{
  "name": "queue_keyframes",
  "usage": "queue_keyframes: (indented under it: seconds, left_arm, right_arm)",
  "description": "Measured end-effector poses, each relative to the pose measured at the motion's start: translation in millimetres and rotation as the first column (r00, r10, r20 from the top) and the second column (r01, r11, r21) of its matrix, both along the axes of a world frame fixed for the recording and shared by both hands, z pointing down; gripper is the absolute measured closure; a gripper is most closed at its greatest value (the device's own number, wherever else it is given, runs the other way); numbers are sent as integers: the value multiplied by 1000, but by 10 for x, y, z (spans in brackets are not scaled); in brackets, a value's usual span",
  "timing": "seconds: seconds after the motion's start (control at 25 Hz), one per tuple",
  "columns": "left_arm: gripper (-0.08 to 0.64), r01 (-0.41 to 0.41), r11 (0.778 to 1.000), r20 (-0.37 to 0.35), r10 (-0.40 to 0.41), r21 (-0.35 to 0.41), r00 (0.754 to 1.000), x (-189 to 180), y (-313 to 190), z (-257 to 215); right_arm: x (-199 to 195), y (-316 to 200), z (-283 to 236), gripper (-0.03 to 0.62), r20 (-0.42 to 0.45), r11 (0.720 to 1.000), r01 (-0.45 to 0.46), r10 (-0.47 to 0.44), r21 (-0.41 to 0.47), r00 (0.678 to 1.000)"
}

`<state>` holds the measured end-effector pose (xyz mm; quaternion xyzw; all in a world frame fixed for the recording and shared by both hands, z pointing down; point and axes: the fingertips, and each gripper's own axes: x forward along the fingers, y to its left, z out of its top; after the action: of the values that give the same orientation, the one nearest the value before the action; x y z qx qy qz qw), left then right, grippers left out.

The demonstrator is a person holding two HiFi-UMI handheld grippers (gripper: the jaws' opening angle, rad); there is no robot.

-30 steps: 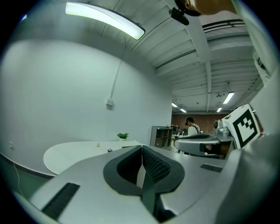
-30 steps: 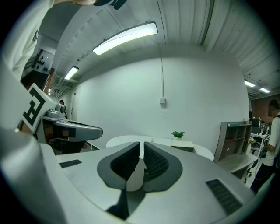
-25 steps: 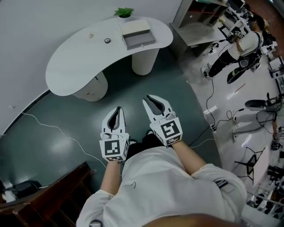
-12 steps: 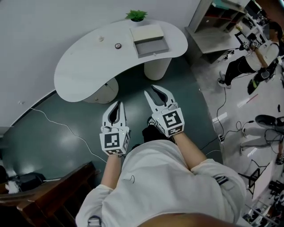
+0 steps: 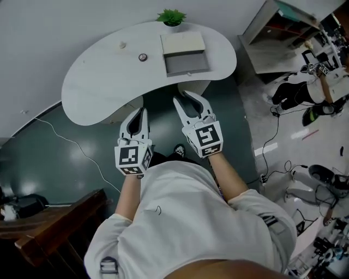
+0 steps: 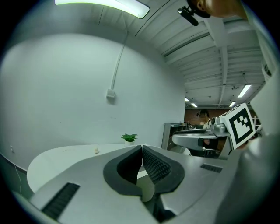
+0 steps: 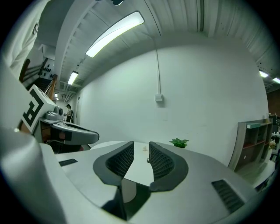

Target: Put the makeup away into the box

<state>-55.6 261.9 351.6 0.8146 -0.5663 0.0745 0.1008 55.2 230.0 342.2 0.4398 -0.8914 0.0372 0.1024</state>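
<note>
The left hand-held gripper point(image 5: 143, 111) has its jaws pressed together with nothing in them. The right hand-held gripper point(image 5: 181, 97) has its jaws apart; they have just been opening, and nothing is between them. Both are held side by side in the air over the dark floor point(image 5: 65, 158), at the near edge of the curved white table point(image 5: 98, 87), and both point towards it.

The box point(image 5: 185, 62) lies open on the far right part of the table, just near of a small plant point(image 5: 171, 16). Left of the box, and apart from it, two small makeup pieces lie on the bare tabletop: a round piece point(image 5: 143, 56) and, further left, a pale piece point(image 5: 122, 46). Neither gripper touches them. A white cable point(image 5: 71, 144) runs across the floor on the left.
</note>
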Motion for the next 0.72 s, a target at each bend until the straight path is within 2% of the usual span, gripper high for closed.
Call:
queue_keyframes:
  seconds: [0.16, 0.4, 0.72]
  left_arm:
    - [538, -12, 1000, 24, 13, -22, 1000, 44, -291, 52]
    - [538, -14, 999, 7, 14, -48, 1000, -3, -762, 226]
    - [538, -23, 998, 8, 23, -53, 1000, -429, -1667, 352]
  right_arm:
    - [54, -270, 105, 500, 12, 1000, 4, -3, -30, 1000]
    - [-10, -659, 319, 500, -10, 997, 9, -10, -72, 1000]
    - [-470, -1432, 342, 497, -103, 993, 72, -82, -96, 991]
